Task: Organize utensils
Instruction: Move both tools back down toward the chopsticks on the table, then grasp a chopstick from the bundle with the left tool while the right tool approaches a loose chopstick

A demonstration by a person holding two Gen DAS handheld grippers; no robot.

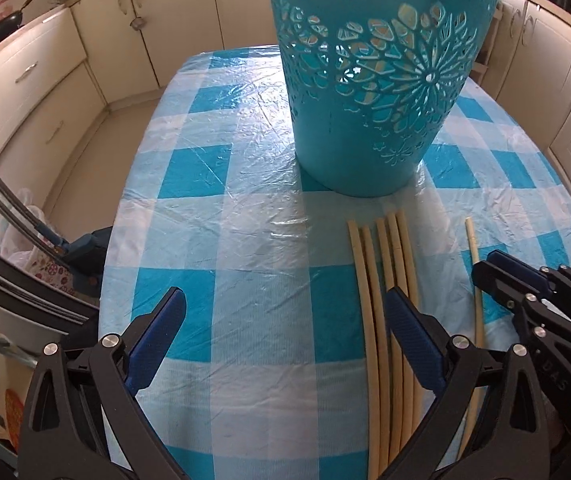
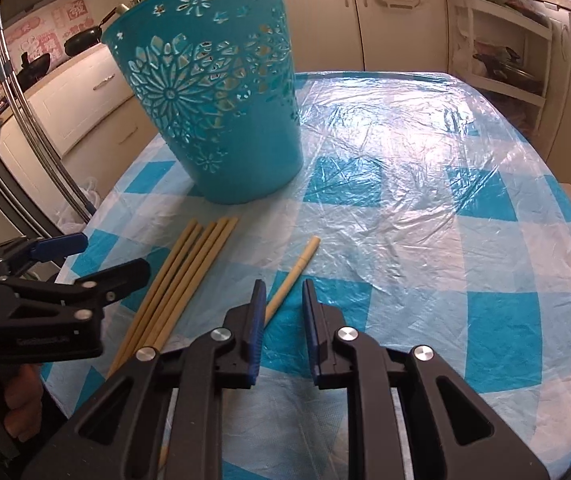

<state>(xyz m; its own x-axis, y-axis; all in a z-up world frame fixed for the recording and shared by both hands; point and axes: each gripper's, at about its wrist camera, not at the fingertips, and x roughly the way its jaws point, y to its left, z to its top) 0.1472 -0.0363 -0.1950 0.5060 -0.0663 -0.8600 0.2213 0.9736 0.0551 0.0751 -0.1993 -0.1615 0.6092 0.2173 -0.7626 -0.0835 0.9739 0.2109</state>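
Five chopsticks (image 1: 385, 280) lie bunched on the checkered surface (image 1: 213, 208) just in front of the teal cutout basket (image 1: 369, 80), a sixth chopstick (image 2: 293, 276) apart beside them. The left tool (image 1: 285, 340) gapes wide, empty; the right tool (image 2: 283, 320) is released, narrowly parted, beside that single stick.

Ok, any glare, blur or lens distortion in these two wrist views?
Left wrist: fisheye bends the cabinets; soft sheen on the plastic-covered tablecloth; bin rim slightly blurred. Right wrist: stronger glare on the plastic right of the bin; chopsticks sharp.
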